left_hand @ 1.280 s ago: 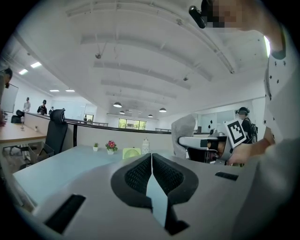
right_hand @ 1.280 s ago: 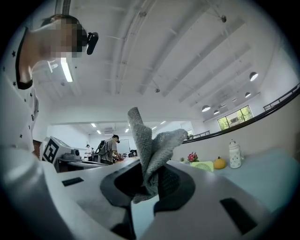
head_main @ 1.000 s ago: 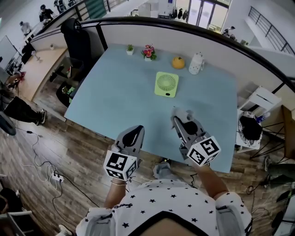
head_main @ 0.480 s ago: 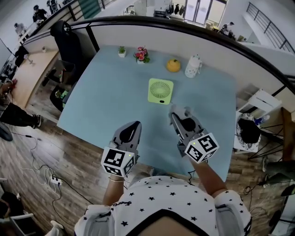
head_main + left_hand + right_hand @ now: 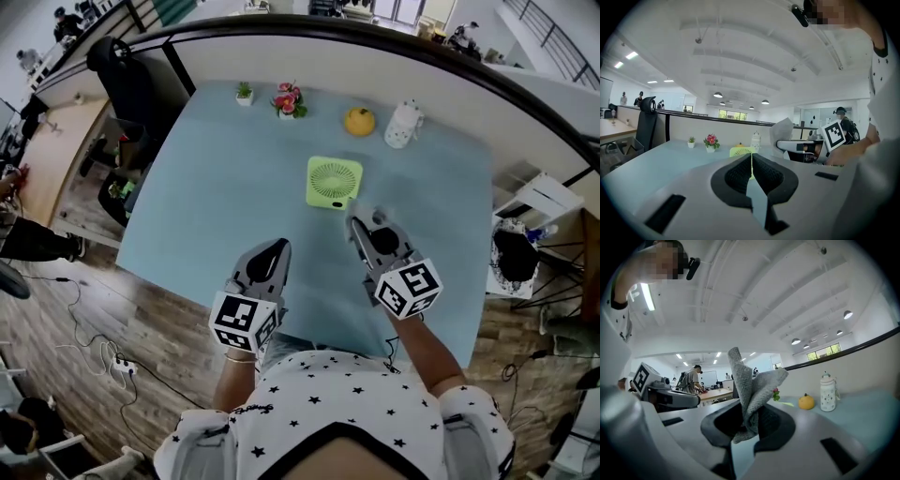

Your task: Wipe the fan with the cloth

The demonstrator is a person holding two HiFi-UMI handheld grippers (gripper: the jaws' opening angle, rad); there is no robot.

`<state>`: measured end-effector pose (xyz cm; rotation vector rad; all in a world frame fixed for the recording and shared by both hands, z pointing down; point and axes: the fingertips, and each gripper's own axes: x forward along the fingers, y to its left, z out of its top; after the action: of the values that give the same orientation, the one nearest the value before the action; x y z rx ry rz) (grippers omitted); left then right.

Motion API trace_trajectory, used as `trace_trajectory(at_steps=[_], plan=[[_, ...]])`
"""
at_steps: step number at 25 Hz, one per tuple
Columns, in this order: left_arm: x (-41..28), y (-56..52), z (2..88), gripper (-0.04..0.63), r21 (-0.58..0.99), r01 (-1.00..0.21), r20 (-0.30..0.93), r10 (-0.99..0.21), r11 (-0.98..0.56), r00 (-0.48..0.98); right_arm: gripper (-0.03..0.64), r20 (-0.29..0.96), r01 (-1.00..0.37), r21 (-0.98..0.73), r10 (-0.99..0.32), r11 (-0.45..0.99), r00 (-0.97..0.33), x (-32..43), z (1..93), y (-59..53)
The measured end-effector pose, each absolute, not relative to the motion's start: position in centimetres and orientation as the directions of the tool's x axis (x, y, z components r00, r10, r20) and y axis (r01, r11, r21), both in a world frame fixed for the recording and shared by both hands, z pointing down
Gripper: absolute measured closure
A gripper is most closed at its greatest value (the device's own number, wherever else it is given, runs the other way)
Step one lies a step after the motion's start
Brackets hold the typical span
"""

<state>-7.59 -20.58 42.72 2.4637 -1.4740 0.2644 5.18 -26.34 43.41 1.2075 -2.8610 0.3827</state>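
Right gripper (image 5: 364, 228) is clamped on the grey cloth (image 5: 751, 385), with a fold pinched between its jaws and loose ends standing free above them. Beside it, the left gripper (image 5: 273, 253) has its jaws pressed together on nothing. Both hang over the near part of the pale blue surface (image 5: 216, 187).

The square green fan (image 5: 333, 182) sits mid-surface, just far of the right gripper and apart from it, its round grille showing from above. It looks like light plastic, so I judge it will slide on the smooth top under a wipe. Its thin grille ribs could flex or snag, so the solid frame edge is the place to steady it.

The cloth is a soft, limp knit that will drape and bunch.

No brand or lettering is readable. The marker cubes (image 5: 408, 288) carry only black-and-white squares, and a dark spot on the fan's near edge is too small to read.
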Motion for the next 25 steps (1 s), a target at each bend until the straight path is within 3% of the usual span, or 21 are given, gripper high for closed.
trace_trajectory(at_steps=[25], plan=[[-19.1, -29.2, 45.4, 0.565, 0.187, -0.851, 0.333, -0.783, -0.491, 0.525, 0.569, 0.351, -0.861, -0.023, -0.802, 0.508, -0.483, -4.7, 52.0, -38.0]])
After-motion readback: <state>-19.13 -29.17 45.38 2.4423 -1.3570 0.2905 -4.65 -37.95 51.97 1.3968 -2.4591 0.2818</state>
